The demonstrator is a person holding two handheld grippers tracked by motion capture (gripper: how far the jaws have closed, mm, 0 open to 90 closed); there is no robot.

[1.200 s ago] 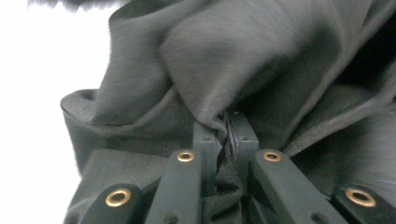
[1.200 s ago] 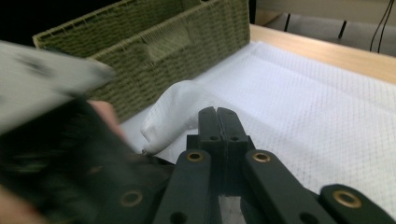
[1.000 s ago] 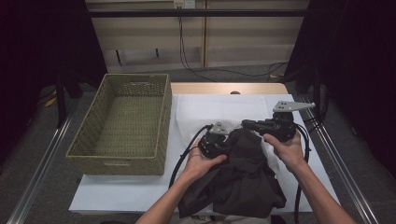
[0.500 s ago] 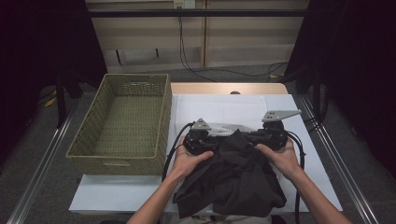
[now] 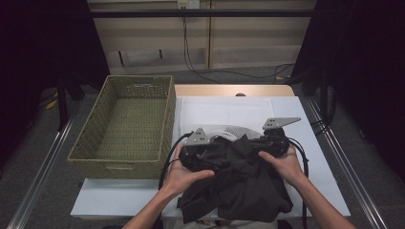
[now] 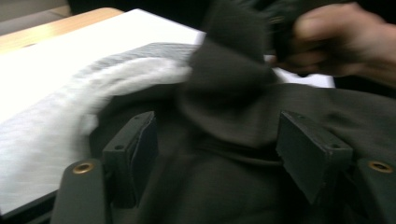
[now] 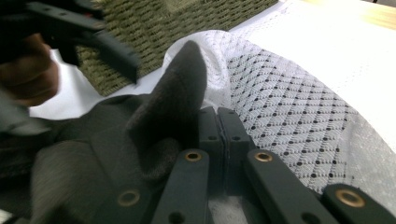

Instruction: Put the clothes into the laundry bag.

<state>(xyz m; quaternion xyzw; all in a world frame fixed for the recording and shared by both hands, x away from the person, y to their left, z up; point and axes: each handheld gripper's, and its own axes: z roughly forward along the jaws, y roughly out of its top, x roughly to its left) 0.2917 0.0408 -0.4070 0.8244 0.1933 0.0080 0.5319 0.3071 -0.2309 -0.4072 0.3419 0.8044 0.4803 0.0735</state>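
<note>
Near the frame's lower centre, the left claw spreads over the dark garment; the right claw is pressed together.

dark curtains, pale panelled wall, grey floor

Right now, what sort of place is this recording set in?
Probably a lab-style recording station: a white-covered table between floor rails, dark curtains, loose wall cables, a wicker basket and a dark garment.

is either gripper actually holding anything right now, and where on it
The right gripper has its jaws closed; whether a fold of the dark grey cloth garment is pinched cannot be told. The left gripper is open over it, holding nothing.
</note>
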